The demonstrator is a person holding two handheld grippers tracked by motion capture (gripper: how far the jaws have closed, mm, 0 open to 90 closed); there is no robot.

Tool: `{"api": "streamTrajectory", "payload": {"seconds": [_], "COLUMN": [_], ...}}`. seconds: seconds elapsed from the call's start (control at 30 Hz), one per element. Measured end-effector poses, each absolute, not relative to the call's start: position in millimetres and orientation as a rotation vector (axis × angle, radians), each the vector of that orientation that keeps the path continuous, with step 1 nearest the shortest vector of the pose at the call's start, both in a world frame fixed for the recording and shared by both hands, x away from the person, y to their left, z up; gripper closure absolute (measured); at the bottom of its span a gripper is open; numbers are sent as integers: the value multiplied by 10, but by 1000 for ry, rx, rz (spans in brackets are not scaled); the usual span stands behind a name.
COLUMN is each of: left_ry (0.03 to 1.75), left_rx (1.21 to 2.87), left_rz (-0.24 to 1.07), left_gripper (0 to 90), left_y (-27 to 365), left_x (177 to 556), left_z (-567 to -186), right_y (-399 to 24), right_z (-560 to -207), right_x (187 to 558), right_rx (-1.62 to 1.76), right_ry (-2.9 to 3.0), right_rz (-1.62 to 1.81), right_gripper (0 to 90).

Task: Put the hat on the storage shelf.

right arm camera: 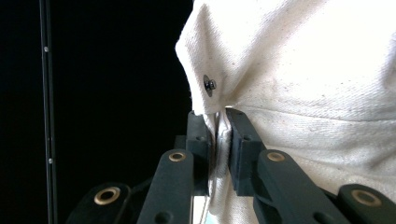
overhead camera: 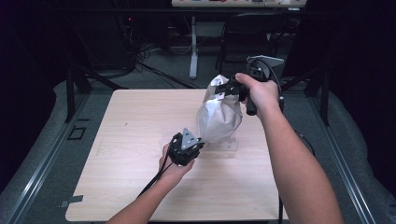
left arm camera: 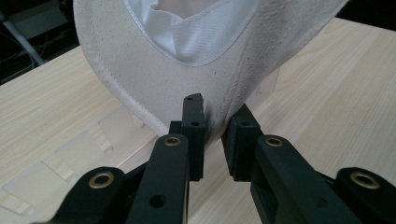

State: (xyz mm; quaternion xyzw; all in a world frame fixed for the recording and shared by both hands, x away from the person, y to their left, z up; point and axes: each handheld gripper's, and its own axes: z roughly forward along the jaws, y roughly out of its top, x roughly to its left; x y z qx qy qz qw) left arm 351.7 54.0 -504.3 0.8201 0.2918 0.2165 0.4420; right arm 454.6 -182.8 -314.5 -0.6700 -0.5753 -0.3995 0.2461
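We read this as a lab or recording studio: dark surroundings, a bare light-wood table [overhead camera: 140, 140] on grey carpet, tangled cables [overhead camera: 140, 60] on the floor, a desk leg [overhead camera: 193, 46] and black chair [overhead camera: 254, 32] behind.

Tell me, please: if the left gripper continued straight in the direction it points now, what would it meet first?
The left gripper is already shut on the lower edge of the cream cloth bag. Going straight on, it would only push deeper into that bag. A clear plastic stand seems to lie behind it, though depth is unclear.

Pale wooden table [overhead camera: 140, 186], clear acrylic stand [left arm camera: 116, 126] on it, black chair [overhead camera: 254, 28] beyond.
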Motion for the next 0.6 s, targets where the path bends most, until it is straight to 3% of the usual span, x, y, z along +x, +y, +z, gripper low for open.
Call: {"api": "streamTrajectory", "payload": {"seconds": [0.6], "left_ry": [538], "left_rx": [2006], "left_rz": [571], "left_gripper": [855], "left_y": [727], "left_x": [3590], "left_z": [-5111], "right_y": [-1682], "right_z": [-3175], "right_x": [4564], "right_rx": [-1804], "right_ry": [-1607], "right_rz": [-1089], "right_gripper": [807]}}
